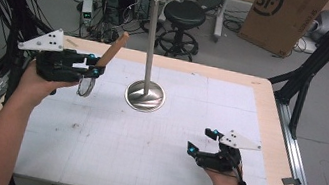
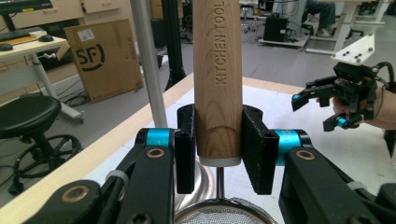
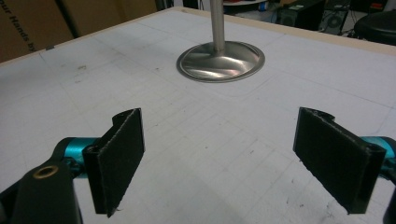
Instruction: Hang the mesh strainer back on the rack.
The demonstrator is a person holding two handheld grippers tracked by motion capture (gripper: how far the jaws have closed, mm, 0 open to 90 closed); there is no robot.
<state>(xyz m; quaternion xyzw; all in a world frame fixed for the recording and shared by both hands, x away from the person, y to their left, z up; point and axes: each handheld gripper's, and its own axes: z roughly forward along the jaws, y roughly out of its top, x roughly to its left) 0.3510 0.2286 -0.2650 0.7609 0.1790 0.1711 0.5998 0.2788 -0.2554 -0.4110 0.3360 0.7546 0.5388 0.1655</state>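
The strainer's handle is pale wood, smooth and matt, with "KITCHEN TOOL" pressed into the grain; its bowl is fine metal mesh; the stand is polished metal, its base glossy and mirror-bright; the jaws' pads look black, rough and matt; the table is matt white, scuffed, edged in pale wood.

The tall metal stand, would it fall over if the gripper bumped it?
Probably not easily: the metal stand has a wide round base lying flat on the table. A bump high on its thin pole could still tip it.
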